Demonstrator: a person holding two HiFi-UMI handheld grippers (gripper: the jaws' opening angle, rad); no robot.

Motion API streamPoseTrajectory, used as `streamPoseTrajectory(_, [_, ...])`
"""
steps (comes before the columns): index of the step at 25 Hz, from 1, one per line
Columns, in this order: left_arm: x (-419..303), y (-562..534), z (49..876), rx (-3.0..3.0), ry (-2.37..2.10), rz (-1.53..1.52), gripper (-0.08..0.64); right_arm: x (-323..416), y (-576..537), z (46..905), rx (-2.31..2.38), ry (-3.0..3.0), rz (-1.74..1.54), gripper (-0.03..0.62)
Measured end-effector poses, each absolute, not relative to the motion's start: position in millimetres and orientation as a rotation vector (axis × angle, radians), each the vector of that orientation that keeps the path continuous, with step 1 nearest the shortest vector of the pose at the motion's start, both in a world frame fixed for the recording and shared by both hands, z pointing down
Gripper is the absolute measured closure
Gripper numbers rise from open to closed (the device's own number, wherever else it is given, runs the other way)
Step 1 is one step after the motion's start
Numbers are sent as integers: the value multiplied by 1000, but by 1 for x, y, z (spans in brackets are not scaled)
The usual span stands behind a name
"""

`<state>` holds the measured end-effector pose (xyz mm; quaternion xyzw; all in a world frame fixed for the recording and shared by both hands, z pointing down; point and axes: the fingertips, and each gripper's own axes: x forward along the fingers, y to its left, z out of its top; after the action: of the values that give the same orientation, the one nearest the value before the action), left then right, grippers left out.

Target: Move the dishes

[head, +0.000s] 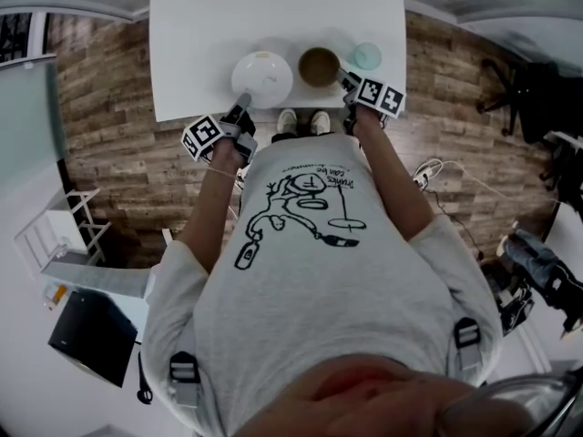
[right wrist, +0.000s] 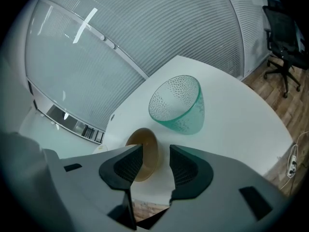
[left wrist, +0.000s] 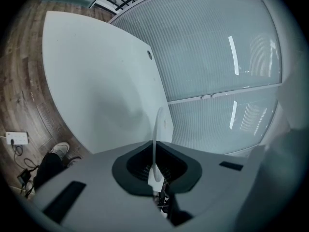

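Dishes stand in a row near the front edge of the white surface (head: 273,7), at twelve o'clock from the person: a white plate (head: 262,78), a brown bowl (head: 319,66) just beside it at three o'clock, then a teal bowl (head: 367,56).

The left hand-held gripper (left wrist: 155,170) is clamped tight on the plate's near rim, which shows edge-on between its jaws. Whether the plate rests on the surface I cannot tell.

The right hand-held gripper (right wrist: 155,153) stands partly open. Its jaws straddle the brown bowl's near rim without pinching it, and the bowl sits on the surface.

In the head view the brown bowl lies at ten o'clock from this gripper and the teal bowl at one o'clock. The right hand is nearer both bowls, so either would likely fall to it.
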<state>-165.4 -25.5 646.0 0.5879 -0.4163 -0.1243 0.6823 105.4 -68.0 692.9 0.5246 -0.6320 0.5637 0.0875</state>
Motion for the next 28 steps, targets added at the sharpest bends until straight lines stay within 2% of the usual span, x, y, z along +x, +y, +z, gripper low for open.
streamPoseTrajectory(28, [-148,-37,707,1258,-964,-175,551,111,-52,672,1496,-1940,1714,439])
